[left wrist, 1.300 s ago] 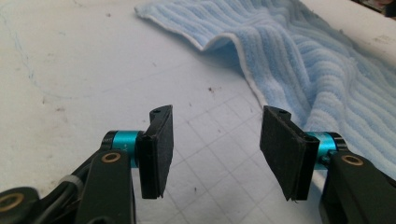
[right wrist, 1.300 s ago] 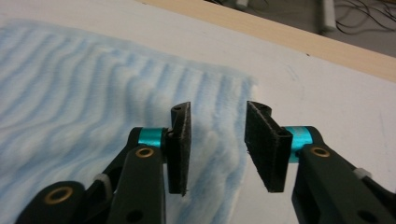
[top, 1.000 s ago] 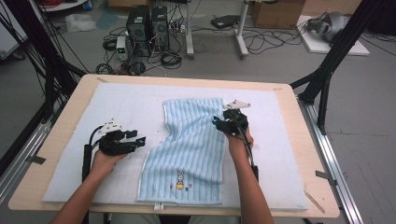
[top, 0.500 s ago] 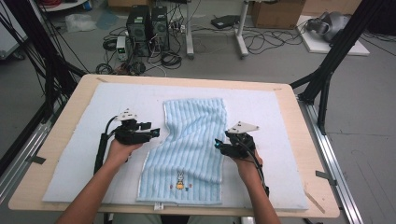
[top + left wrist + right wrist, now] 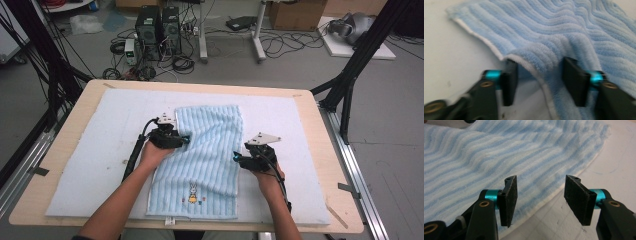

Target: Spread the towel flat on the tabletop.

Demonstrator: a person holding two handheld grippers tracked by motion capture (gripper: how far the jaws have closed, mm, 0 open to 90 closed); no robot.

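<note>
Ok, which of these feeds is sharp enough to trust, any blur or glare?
Left gripper view: smeared, the fingers and towel edge soft. Right gripper view: crisp, pad texture on the fingers clear. High view: even light, no glare, towel somewhat coarse.

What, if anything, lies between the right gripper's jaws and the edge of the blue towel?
Nothing visible does. The right gripper has its jaws open just short of the towel, whose white-trimmed edge runs across in front of them on the bare white mat.
</note>
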